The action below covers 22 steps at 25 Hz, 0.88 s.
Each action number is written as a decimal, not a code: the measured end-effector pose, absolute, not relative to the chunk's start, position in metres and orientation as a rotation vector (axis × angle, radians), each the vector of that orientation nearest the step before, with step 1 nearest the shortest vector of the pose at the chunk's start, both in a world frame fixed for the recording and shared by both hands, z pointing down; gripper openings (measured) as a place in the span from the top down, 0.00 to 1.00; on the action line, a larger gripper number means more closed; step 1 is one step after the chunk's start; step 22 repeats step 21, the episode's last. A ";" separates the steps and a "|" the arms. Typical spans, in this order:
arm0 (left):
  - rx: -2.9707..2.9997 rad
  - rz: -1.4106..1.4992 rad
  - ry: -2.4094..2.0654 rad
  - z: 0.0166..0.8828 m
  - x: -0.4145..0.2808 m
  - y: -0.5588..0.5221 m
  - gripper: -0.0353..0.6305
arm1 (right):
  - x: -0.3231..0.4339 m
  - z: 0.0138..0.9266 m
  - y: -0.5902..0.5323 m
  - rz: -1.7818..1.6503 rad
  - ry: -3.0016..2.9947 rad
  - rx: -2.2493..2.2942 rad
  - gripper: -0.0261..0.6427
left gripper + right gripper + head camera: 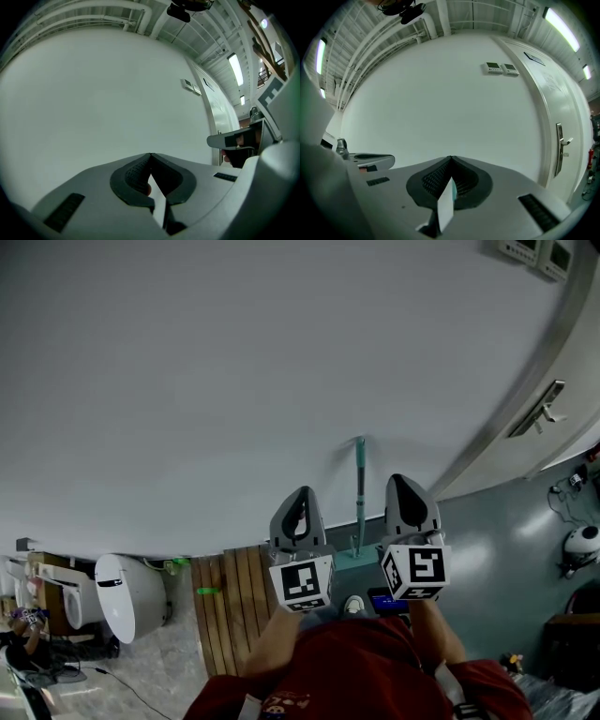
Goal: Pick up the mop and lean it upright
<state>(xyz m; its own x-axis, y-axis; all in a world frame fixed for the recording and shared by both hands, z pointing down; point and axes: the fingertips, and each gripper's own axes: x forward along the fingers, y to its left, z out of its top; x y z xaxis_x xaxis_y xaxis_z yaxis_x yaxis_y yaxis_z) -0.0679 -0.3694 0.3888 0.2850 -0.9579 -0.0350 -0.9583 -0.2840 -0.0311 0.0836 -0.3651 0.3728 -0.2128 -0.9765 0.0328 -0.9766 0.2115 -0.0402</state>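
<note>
A plain white wall (234, 371) fills most of the head view. Against it, just right of centre, a mop with a slim teal handle and a flat teal head (360, 488) is seen standing upright, its head on the floor at the foot of the wall. The mop is touched by neither gripper. The left gripper (301, 498) is shown just left of the handle and the right gripper (403, 486) just right of it. In each gripper's own view the jaws are seen drawn together until the tips meet, with nothing held between them and only bare wall ahead. From this the task is judged to be as good as done: the mop has been raised and propped. What is left appears to be no more than drawing away and checking that the mop stays put.

A grey-blue smooth floor (497, 549) is seen at lower right. A pale door with a metal lever handle (542, 411) takes up the right edge. A white toilet (127, 594) is found at lower left, with a strip of brown wooden slats (230, 610) beside it. Two small white wall control panels (530, 251) are set in the upper right corner.
</note>
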 end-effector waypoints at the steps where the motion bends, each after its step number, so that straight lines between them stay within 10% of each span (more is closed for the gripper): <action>1: -2.482 0.015 1.847 0.389 -0.067 -0.369 0.93 | 0.084 0.373 -0.365 0.080 -2.443 1.973 0.93; 22: -2.496 0.025 1.826 0.378 -0.069 -0.367 0.93 | 0.085 0.370 -0.369 0.069 -2.424 1.966 0.93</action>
